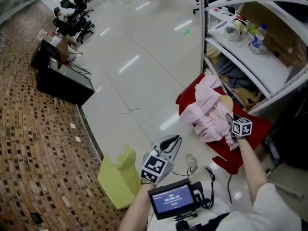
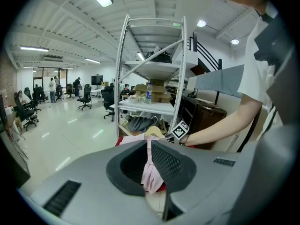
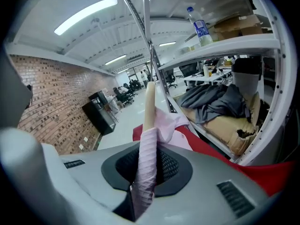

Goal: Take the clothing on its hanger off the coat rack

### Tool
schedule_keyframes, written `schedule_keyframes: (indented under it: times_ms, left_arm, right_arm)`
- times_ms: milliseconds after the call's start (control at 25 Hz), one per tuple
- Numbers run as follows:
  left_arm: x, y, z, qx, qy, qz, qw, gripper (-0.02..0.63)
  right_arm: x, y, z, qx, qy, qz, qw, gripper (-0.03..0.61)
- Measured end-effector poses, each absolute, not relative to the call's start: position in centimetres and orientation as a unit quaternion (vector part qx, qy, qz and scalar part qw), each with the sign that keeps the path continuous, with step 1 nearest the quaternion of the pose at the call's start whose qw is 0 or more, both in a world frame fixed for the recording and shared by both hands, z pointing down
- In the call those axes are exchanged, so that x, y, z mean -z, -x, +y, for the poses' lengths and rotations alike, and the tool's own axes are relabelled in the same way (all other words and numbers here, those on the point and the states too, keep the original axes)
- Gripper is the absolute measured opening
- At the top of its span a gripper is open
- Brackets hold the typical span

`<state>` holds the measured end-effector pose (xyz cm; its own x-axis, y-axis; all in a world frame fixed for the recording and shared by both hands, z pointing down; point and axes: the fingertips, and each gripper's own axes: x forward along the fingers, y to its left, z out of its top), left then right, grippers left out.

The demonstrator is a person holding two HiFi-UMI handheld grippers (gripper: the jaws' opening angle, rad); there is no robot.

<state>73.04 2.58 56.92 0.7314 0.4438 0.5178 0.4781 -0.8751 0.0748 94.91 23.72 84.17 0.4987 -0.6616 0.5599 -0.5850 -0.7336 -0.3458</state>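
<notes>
Fingers of the right gripper are shut on the pink clothing, pinched where its ribbed fabric wraps one arm of the wooden hanger. That arm's long axis is seen running up and away from them. The clothing is bunched on a red cloth beside the shelf unit. The left gripper is held open and empty, well apart to the left, so the right hand is the nearer.
</notes>
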Motion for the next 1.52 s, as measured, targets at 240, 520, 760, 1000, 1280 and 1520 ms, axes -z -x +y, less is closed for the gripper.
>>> schedule_keyframes:
  times_ms: [240, 520, 760, 1000, 1280, 1520]
  left_arm:
    - [-57.6, -72.7, 1.7, 0.277, 0.931, -0.234, 0.030, 0.021]
    - [-57.8, -71.7, 0.3, 0.289, 0.934, -0.211, 0.024, 0.021]
    - [-58.3, -70.9, -1.3, 0.294, 0.937, -0.189, 0.020, 0.021]
    - [-59.8, -70.0, -3.0, 0.308, 0.936, -0.169, 0.013, 0.021]
    - [-61.4, -70.2, -4.2, 0.322, 0.934, -0.156, 0.002, 0.021]
    - [-62.0, -70.8, -4.0, 0.320, 0.934, -0.157, 0.003, 0.021]
  right_arm:
    - [-89.7, -95.1, 24.0, 0.395, 0.850, 0.342, 0.067, 0.031]
    - [-95.2, -95.6, 26.0, 0.454, 0.841, 0.284, 0.074, 0.032]
    - [-98.3, -96.6, 27.4, 0.487, 0.836, 0.243, 0.071, 0.035]
    - [-102.4, -96.2, 28.2, 0.518, 0.827, 0.216, 0.015, 0.043]
    - [-106.4, -96.8, 28.9, 0.577, 0.802, 0.155, -0.006, 0.060]
    - [-105.0, -98.2, 29.2, 0.553, 0.822, 0.135, -0.004, 0.221]
